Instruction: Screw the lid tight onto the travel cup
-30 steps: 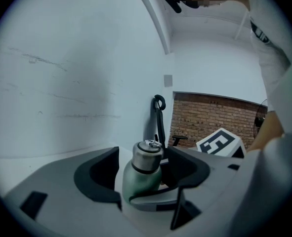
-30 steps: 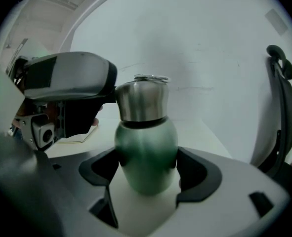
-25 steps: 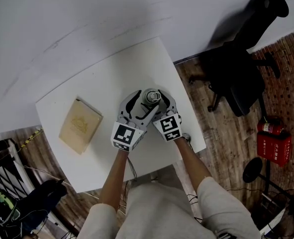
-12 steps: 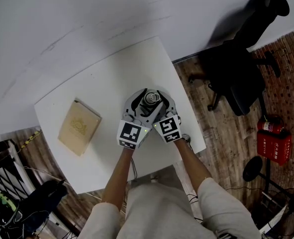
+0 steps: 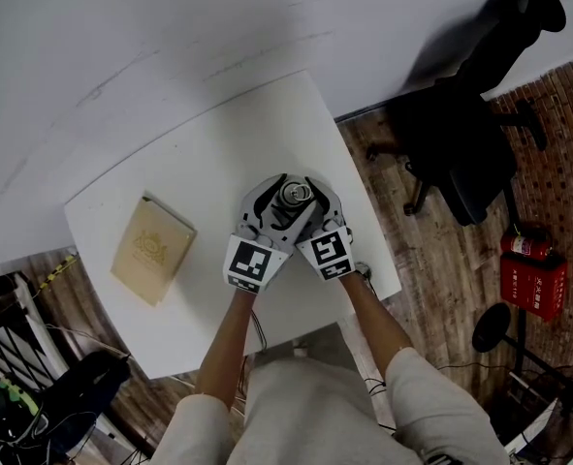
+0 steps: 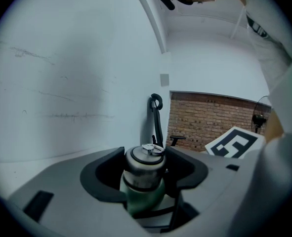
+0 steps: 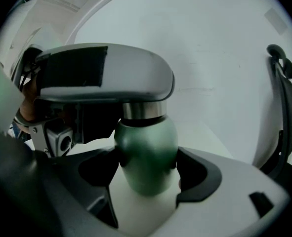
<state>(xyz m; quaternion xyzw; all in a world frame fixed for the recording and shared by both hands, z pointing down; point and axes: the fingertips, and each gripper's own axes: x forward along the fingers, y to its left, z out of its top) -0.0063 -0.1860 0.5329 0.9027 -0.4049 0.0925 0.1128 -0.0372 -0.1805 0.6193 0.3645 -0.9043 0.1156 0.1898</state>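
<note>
White table: travel cup stands upright on its right half. Right gripper: clamped on the cup's green body. Left gripper: jaws, just closing, pinch the steel lid atop the cup.

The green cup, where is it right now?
In the head view, the green cup stands on the white table near its right edge, right of the tan box, with the fingers of the right gripper around its body.
</note>
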